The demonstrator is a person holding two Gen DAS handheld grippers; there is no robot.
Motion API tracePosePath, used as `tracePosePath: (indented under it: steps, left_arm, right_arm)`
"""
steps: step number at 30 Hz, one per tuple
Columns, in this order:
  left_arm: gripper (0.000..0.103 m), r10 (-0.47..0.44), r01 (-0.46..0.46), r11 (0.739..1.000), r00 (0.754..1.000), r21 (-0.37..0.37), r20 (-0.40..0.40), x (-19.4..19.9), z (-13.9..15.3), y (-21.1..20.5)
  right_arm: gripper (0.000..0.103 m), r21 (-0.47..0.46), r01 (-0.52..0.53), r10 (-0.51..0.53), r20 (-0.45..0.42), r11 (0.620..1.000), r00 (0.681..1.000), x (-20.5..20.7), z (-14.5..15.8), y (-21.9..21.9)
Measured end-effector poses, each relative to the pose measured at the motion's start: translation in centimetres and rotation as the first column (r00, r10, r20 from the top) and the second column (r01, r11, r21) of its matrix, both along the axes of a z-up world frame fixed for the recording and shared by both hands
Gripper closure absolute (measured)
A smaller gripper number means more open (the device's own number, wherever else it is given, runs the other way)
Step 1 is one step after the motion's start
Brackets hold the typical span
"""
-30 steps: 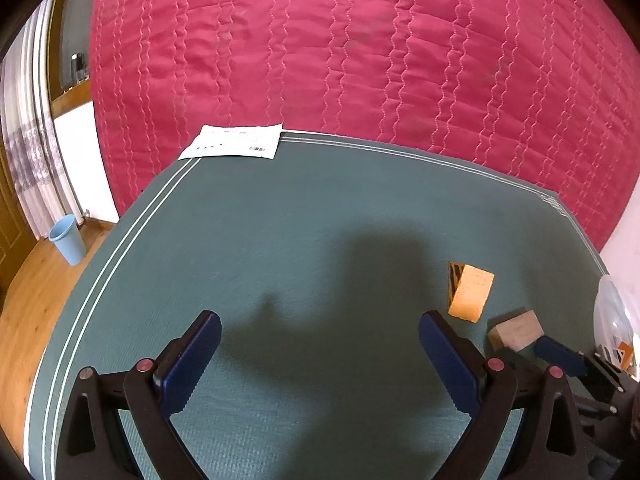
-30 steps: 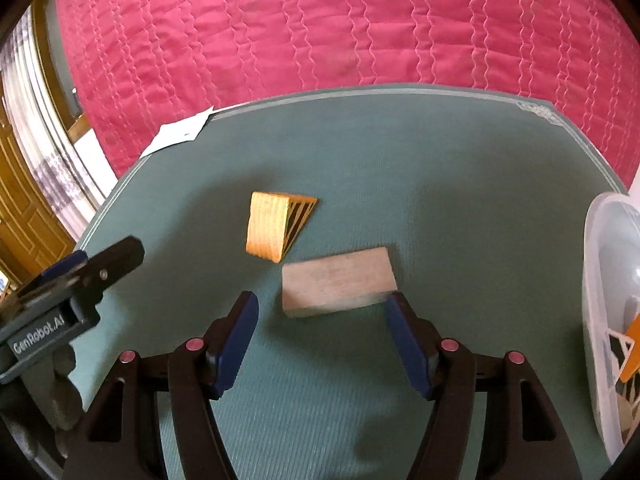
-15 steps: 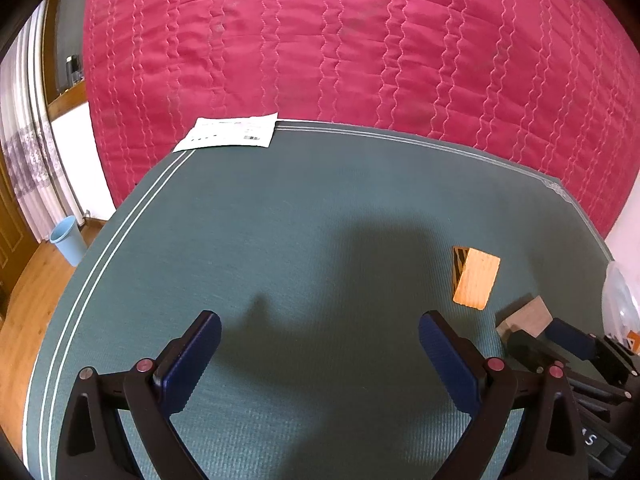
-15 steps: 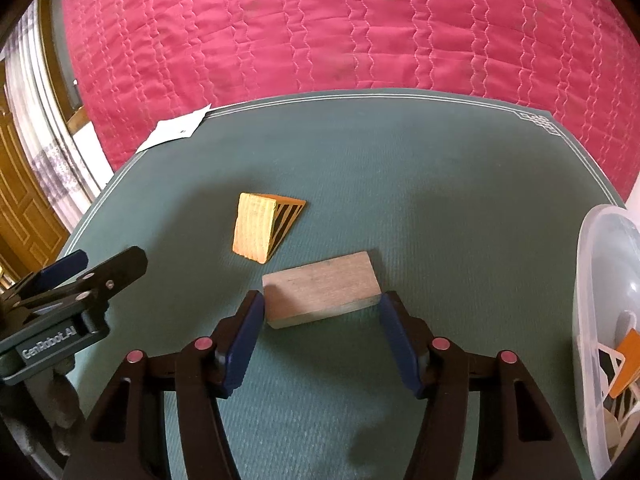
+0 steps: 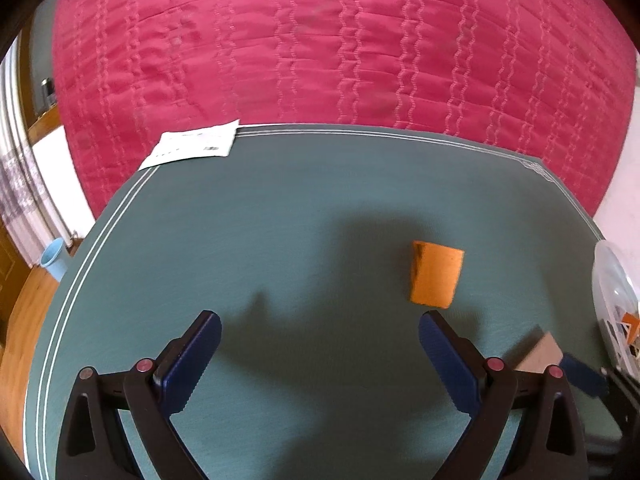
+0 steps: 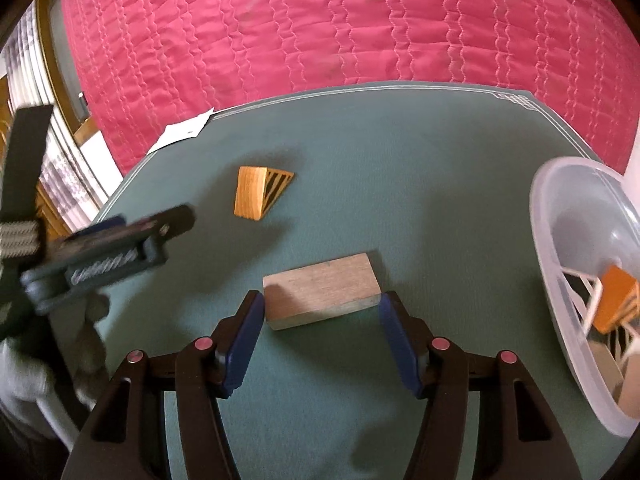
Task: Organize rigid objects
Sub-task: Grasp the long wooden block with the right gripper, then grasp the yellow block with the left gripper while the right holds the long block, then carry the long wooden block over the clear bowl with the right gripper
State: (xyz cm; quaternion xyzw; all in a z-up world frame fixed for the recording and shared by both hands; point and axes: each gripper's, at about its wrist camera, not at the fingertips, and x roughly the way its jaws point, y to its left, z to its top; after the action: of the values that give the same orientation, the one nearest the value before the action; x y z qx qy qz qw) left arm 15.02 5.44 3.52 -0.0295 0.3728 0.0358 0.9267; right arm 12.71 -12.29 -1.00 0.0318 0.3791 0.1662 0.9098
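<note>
A pale wooden block (image 6: 322, 292) lies on the green mat (image 6: 400, 160). My right gripper (image 6: 323, 300) is shut on it, one blue pad against each short end. An orange wedge with a striped side (image 6: 260, 192) rests farther off to the left. In the left wrist view that wedge (image 5: 436, 274) lies just beyond my right finger. My left gripper (image 5: 320, 320) is open above bare mat with nothing between its fingers. The block (image 5: 540, 354) shows at the lower right there. From the right wrist view the left gripper (image 6: 132, 232) appears blurred at the left.
A clear plastic bin (image 6: 548, 240) with several wooden pieces inside stands at the mat's right edge. A white paper sheet (image 5: 194, 144) lies on the far left corner. A red quilt (image 5: 320, 40) rises behind the mat. A blue bucket (image 5: 54, 258) stands on the floor at left.
My right gripper moved forward around the wooden block and its jaws narrowed onto the block's ends. My left gripper shifted toward the orange wedge, which now sits nearer its right finger.
</note>
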Motion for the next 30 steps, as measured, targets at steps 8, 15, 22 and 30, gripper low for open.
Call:
tracePosePath:
  steps: [8, 15, 22, 30]
  left_arm:
    - [0.006, -0.087, 0.087, 0.996, 0.996, 0.017, -0.004, 2.2, -0.3, -3.5]
    - [0.029, -0.121, 0.122, 0.992, 0.992, 0.035, -0.047, 4.7, -1.1, -5.6]
    - [0.058, -0.125, 0.126, 0.992, 0.989, 0.014, -0.076, 6.2, -1.6, -5.8]
    - [0.072, -0.179, 0.179, 0.984, 0.983, -0.004, -0.026, 5.3, -1.3, -6.2]
  right_arm:
    - [0.042, 0.038, 0.017, -0.017, 0.001, 0.999, 1.0, -2.1, -0.3, -1.8]
    - [0.042, 0.065, 0.019, -0.019, -0.002, 0.998, 1.0, -2.2, -0.3, -2.1]
    - [0.042, 0.089, 0.019, -0.018, -0.003, 0.996, 1.0, -2.2, -0.4, -2.3]
    - [0.042, 0.097, 0.019, -0.019, -0.003, 0.995, 1.0, -2.4, -0.4, -2.4]
